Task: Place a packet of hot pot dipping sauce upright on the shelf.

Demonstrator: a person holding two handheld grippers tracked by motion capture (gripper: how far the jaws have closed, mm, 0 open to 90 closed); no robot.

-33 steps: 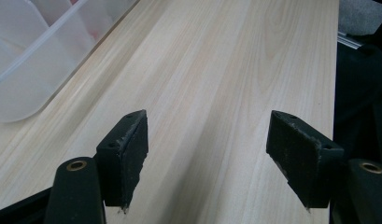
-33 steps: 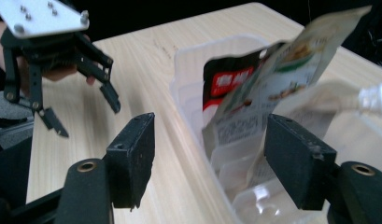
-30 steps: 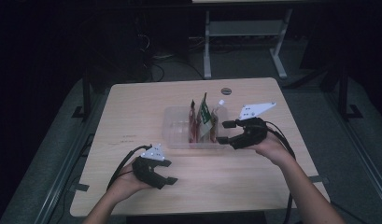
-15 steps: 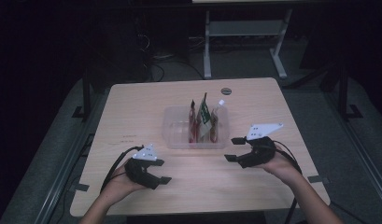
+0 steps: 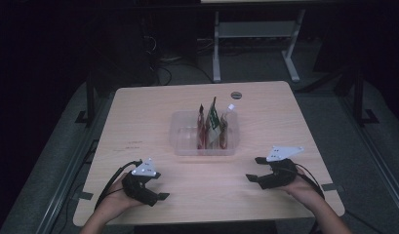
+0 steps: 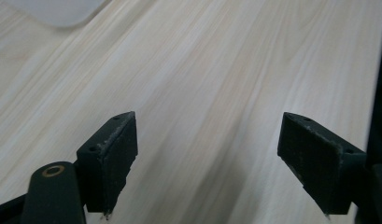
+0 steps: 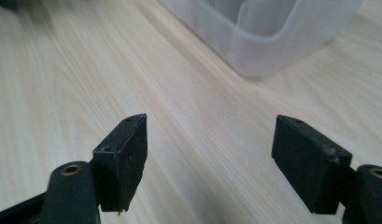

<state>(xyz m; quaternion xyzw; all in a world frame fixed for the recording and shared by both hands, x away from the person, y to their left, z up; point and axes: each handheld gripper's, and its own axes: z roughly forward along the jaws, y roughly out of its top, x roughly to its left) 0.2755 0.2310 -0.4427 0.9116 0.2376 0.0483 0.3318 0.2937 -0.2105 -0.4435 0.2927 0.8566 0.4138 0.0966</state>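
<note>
room: dark, a white-legged stand far beyond the tongs, grey floor all round.

table: pale wood grain, square-cornered, bare under and between both tongs; 1 small dark disc near its far edge.

tray: clear plastic, long axis across the table, lying ahead of both tongs and between them; its near wall faces the hands. seen close from the right gripper view as a frosted corner ahead and to the right of the jaws; from the left gripper view 1 pale corner far up at the left.

packets: about 3, red and green, standing upright in the right part of the tray, 1 white cap above them.

right tongs: nearer the tray and packets, low over the table, jaws just been opening, now spread, nothing between.

left tongs: further off, near the table's front edge, jaws just been opening, now spread, nothing between.

judgement: a reach for the packets would go forward and inward; the right hand has the shorter way.
</note>
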